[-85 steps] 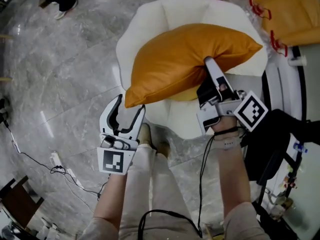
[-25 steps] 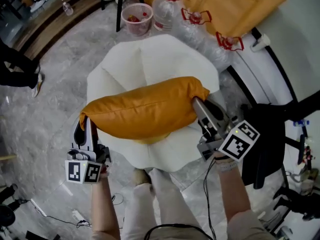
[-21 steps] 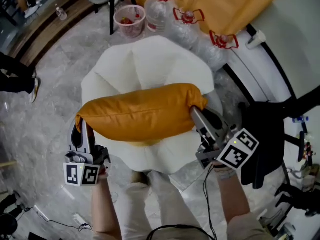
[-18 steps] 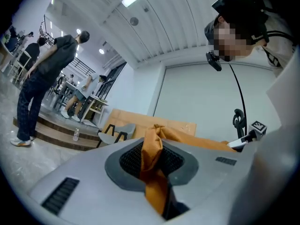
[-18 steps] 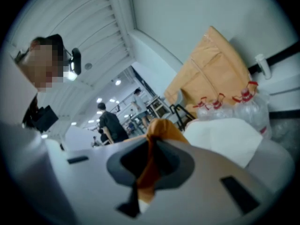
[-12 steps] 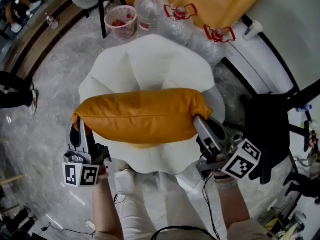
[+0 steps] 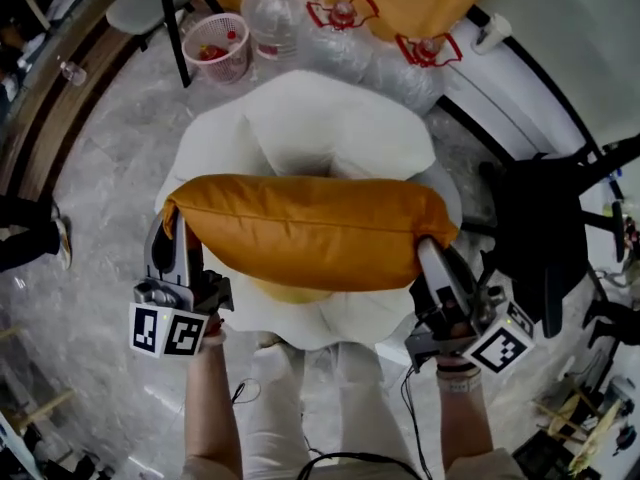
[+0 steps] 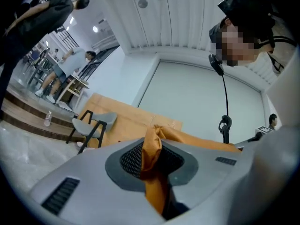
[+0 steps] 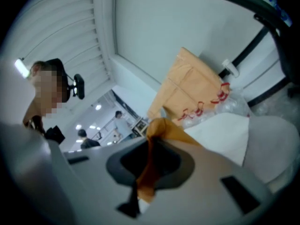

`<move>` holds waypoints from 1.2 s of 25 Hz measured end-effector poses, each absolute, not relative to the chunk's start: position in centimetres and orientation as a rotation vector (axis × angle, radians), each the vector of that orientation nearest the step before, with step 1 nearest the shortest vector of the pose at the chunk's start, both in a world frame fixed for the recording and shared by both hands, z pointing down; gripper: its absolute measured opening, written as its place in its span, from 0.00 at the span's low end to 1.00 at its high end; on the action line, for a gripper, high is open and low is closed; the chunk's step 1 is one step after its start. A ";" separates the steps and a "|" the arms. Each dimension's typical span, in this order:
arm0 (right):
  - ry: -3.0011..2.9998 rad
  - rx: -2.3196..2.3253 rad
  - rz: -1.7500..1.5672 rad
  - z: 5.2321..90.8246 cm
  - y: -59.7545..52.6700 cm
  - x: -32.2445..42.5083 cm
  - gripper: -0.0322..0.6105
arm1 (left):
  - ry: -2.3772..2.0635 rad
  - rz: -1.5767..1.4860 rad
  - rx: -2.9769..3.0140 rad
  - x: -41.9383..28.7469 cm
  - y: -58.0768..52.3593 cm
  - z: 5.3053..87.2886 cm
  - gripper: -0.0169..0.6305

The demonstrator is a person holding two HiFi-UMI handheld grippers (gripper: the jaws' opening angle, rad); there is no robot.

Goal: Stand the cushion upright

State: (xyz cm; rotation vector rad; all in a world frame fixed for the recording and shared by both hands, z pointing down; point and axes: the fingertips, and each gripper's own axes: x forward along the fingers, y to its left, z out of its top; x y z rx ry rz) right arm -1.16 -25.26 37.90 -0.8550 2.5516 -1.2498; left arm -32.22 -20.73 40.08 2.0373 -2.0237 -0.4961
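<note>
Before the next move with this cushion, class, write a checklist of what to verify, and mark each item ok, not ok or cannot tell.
1. Left gripper clamped on the cushion: ok, orange fabric is pinched between its jaws.
2. Right gripper clamped on the opposite end: ok, fabric is pinched there too.
3. Cushion held level between the grippers: ok, it spans straight across in the head view.
4. Cushion over the white chair: ok.
5. Cushion's underside touching the seat: cannot tell, the cushion hides it.
6. Water bottles clear of the cushion: ok, they stand behind the chair.
</note>
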 end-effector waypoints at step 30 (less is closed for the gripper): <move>2.278 -1.201 -1.365 44.0 -35.4 2.0 0.11 | -1.736 -0.361 2.133 -30.2 -35.2 45.2 0.14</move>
